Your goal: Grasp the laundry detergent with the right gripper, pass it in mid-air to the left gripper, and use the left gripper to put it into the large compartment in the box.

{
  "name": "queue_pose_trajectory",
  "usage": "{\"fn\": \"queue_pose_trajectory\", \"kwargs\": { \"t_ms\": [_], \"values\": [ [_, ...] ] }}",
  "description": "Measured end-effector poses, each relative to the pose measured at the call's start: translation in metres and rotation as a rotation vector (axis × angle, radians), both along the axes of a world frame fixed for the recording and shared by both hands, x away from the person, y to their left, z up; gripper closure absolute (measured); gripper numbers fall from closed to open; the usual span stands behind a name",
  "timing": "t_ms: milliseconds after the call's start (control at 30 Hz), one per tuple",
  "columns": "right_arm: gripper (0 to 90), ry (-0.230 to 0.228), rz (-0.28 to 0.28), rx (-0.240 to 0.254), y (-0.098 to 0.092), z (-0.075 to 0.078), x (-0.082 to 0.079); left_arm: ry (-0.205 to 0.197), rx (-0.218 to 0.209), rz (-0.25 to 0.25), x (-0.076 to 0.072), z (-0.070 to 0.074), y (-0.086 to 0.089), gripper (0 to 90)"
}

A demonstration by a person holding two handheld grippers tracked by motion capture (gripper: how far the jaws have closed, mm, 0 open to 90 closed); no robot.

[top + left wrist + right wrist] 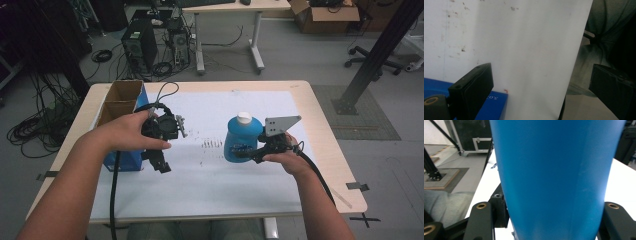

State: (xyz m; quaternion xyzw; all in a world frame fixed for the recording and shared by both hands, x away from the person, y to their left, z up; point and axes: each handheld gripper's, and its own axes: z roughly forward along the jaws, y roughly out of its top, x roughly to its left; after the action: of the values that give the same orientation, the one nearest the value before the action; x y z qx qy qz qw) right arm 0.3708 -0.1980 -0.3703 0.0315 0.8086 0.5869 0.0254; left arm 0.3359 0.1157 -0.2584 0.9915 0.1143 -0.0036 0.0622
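One blue bottle (pixel 242 139), one box (pixel 121 107), two tools

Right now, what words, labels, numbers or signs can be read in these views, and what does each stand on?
"5.0", seen upside down and cut off by the left gripper's jaw: white print on the blue cardboard box.
Dark label on the blue plastic bottle with a white cap: too small and blurred to read.
Nothing else legible.
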Motion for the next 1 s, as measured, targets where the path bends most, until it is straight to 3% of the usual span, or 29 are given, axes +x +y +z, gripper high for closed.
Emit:
{"fn": "queue_pose_trajectory", "kwargs": {
  "t_ms": [400, 1000],
  "values": [
    [41.5, -0.001, 0.036, -0.024, 0.014, -0.007, -0.008, 0.011, -0.005, -0.028, -0.003, 0.016, -0.019, 5.6],
    [41.6, 0.022, 0.071, -0.041, 0.042, -0.028, -0.009, 0.006, 0.013, -0.048, 0.0, 0.02, -0.039, 5.6]
  ]
}}
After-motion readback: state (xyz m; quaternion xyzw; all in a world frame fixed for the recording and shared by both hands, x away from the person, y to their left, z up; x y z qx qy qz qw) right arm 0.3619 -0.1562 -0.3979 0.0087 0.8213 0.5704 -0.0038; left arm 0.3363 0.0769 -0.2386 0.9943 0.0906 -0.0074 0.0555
